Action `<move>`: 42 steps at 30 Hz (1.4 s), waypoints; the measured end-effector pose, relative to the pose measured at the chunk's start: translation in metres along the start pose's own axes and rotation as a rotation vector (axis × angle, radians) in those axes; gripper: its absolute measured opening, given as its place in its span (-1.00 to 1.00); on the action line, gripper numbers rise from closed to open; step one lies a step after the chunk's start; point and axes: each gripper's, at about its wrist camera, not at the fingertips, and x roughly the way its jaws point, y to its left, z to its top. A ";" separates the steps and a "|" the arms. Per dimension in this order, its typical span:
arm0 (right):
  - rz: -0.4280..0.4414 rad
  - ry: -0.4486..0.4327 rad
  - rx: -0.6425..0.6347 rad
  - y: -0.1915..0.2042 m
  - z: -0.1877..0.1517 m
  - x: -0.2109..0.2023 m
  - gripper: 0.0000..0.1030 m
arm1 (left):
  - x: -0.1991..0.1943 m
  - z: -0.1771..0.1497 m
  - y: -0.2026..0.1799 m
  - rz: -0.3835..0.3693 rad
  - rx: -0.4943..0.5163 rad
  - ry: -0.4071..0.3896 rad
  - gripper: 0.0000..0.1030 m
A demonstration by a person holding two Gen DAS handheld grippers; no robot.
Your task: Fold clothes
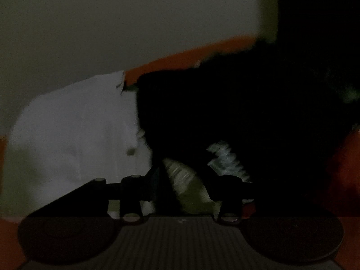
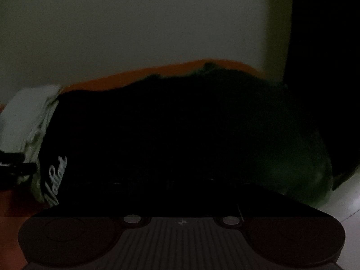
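Two dim views show clothes on an orange surface.

Left wrist view: the left gripper [image 1: 182, 175] has its dark fingers [image 1: 131, 193] standing apart over a pale green striped piece of cloth [image 1: 191, 186]; whether the pads press on it cannot be told. A white garment [image 1: 74, 130] lies to the left, and a black garment [image 1: 225, 112] with white lettering [image 1: 227, 157] lies to the right, overlapping the white one's edge. The orange surface [image 1: 191, 54] shows behind them, below a pale wall [image 1: 112, 22].

Right wrist view: the right gripper [image 2: 180, 184] is lost against the black garment [image 2: 180, 123], so its state cannot be told. White script [image 2: 55, 177] marks the garment's left edge, beside the white garment [image 2: 27, 117].
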 end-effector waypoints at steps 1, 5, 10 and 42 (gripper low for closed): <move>-0.030 0.031 -0.012 0.001 -0.003 0.008 -0.66 | 0.009 0.000 -0.001 0.005 -0.015 0.035 -0.12; -0.077 0.105 0.114 -0.034 -0.009 0.027 -0.98 | 0.009 -0.007 0.017 -0.035 -0.081 0.058 -0.12; -0.030 0.123 0.198 -0.026 0.007 -0.013 -0.76 | -0.033 0.003 0.031 -0.101 -0.120 0.095 -0.01; 0.111 0.042 0.057 0.239 -0.031 -0.259 1.00 | -0.274 -0.112 0.174 -0.046 -0.342 0.043 1.00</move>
